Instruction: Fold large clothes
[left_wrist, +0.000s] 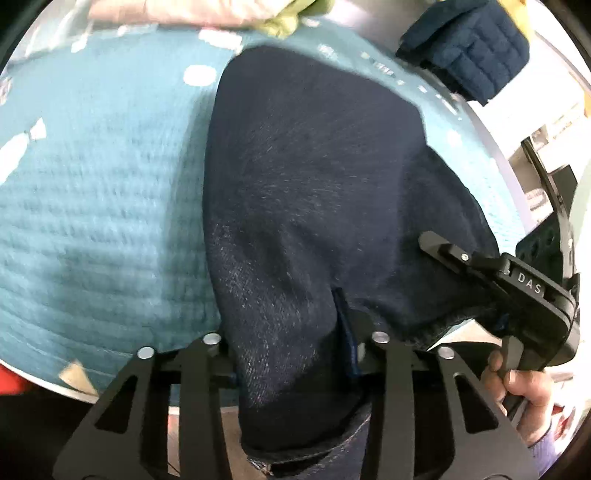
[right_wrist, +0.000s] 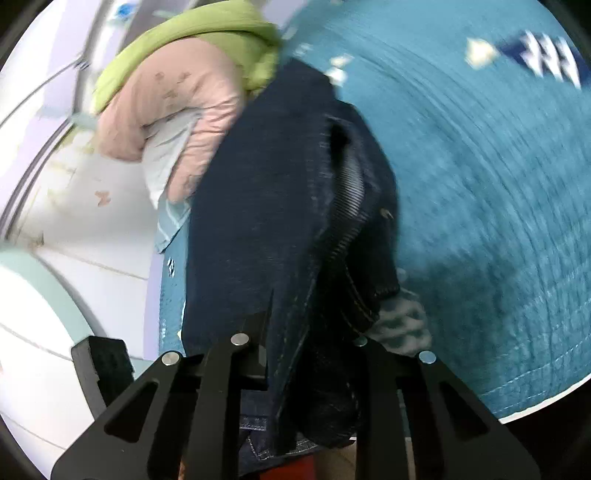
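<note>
Dark blue jeans (left_wrist: 317, 192) lie stretched over a teal bedspread (left_wrist: 96, 206). My left gripper (left_wrist: 295, 354) is shut on their near edge, and denim bunches between its jaws. The other gripper's body (left_wrist: 517, 284) shows at the right of the left wrist view, held by a hand. In the right wrist view my right gripper (right_wrist: 299, 347) is shut on the jeans (right_wrist: 273, 206) at the waistband, where a seam and zipper fold (right_wrist: 351, 192) show. The cloth hides the fingertips of both grippers.
A pink garment (right_wrist: 173, 110) and a green one (right_wrist: 207, 40) lie piled at the far end of the bedspread (right_wrist: 498, 192). A folded navy quilted item (left_wrist: 469, 48) sits at the far right. White floor (right_wrist: 88, 236) lies beyond the bed edge.
</note>
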